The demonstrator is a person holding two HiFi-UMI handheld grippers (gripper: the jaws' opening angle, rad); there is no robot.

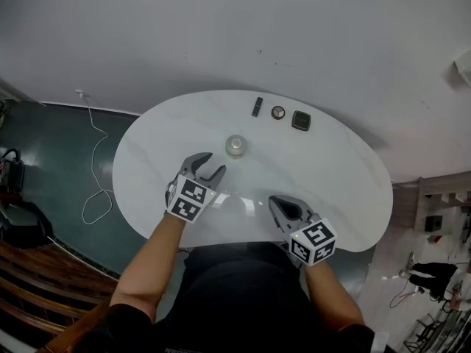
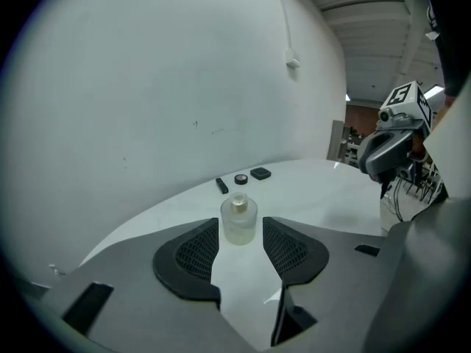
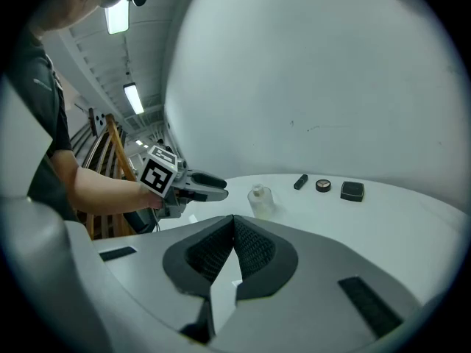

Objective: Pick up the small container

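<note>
The jaws of the left gripper (image 2: 241, 231) stand apart at a middling width in the left gripper view, with nothing pressed between the pads; the small container (image 2: 239, 219), a clear squat bottle with a pale cap, stands upright on the white table (image 2: 324, 193) just ahead of the jaw tips and in line with the gap; well beyond it lie a black tube (image 2: 221, 185), a round compact (image 2: 241, 179) and a square black case (image 2: 260, 173); the right gripper (image 2: 388, 151) shows off to the right side.

In the right gripper view the right gripper (image 3: 234, 223) has its jaws together, the pads meeting and nothing between them; the small container (image 3: 260, 200) is ahead of the tips and apart from them; the left gripper (image 3: 200, 186) reaches toward it from the left.

In the head view the left gripper (image 1: 213, 163) points at the small container (image 1: 235, 145), which sits near the open tips but clear of them; the right gripper (image 1: 278, 206) is nearer the person, well apart from the container, over the table (image 1: 338, 190).
</note>
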